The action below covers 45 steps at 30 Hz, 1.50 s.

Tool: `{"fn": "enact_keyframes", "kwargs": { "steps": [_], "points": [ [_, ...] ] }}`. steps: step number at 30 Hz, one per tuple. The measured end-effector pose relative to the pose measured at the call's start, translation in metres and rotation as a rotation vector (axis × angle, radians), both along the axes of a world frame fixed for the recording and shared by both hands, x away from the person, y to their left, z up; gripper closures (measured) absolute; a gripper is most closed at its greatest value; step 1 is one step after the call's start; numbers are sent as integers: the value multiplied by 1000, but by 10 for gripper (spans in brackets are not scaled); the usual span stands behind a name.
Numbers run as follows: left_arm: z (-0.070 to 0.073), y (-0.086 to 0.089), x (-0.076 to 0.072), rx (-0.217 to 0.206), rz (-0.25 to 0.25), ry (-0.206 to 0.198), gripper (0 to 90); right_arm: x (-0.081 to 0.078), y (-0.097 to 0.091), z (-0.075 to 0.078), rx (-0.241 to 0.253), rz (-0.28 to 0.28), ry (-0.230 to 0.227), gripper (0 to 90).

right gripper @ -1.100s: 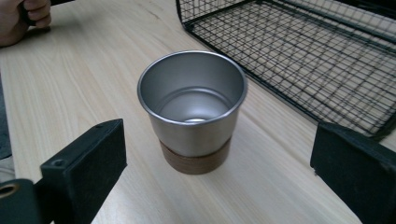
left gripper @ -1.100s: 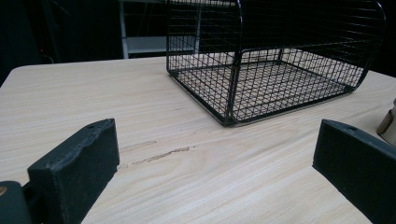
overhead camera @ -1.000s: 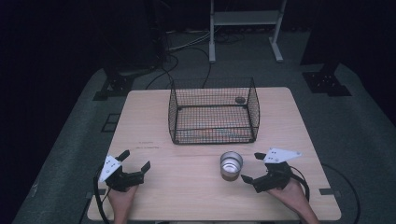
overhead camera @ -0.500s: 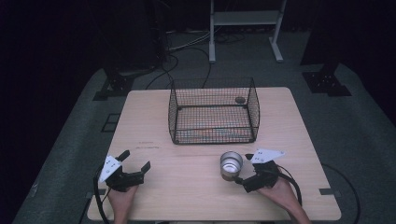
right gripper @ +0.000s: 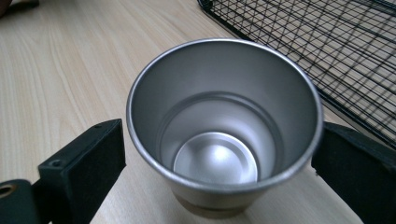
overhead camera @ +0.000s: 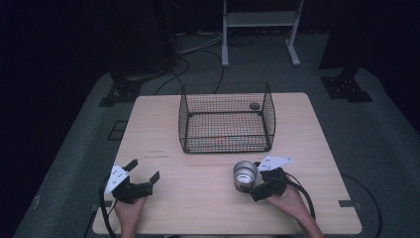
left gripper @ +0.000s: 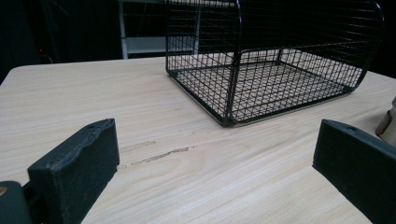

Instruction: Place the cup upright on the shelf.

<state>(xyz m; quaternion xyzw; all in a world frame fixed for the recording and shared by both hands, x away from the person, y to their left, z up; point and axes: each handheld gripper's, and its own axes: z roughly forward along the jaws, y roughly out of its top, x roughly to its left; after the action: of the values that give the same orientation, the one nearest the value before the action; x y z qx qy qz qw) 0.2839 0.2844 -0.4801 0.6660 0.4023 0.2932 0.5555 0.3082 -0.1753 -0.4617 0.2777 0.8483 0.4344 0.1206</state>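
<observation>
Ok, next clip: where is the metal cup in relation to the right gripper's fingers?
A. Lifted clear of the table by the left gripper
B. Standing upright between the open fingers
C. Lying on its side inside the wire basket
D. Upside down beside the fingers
B: in the right gripper view the metal cup stands upright on the table, mouth up, between the right gripper's fingers, which sit on either side without visibly clamping it.

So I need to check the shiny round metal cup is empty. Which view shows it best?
The right gripper view: the shiny round metal cup sits between the open jaws, its bare bottom visible. The high view shows it small.
</observation>
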Motion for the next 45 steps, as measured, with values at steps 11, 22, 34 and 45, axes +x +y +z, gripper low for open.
{"fn": "enact_keyframes", "kwargs": {
  "steps": [11, 22, 34, 45],
  "points": [
    [0, 0, 0, 0, 0, -2, 0, 8, 9, -4, -9, -1, -6, 28],
    [0, 0, 0, 0, 1, -2, 0, 8, 9, -5, 10, 7, 3, 141],
    [0, 0, 0, 1, 2, -2, 0, 8, 8, -3, 25, -5, 6, 179],
    [0, 0, 0, 0, 3, -4, 0, 7, 4, 3, 28, -6, 3, 180]
  ]
}}
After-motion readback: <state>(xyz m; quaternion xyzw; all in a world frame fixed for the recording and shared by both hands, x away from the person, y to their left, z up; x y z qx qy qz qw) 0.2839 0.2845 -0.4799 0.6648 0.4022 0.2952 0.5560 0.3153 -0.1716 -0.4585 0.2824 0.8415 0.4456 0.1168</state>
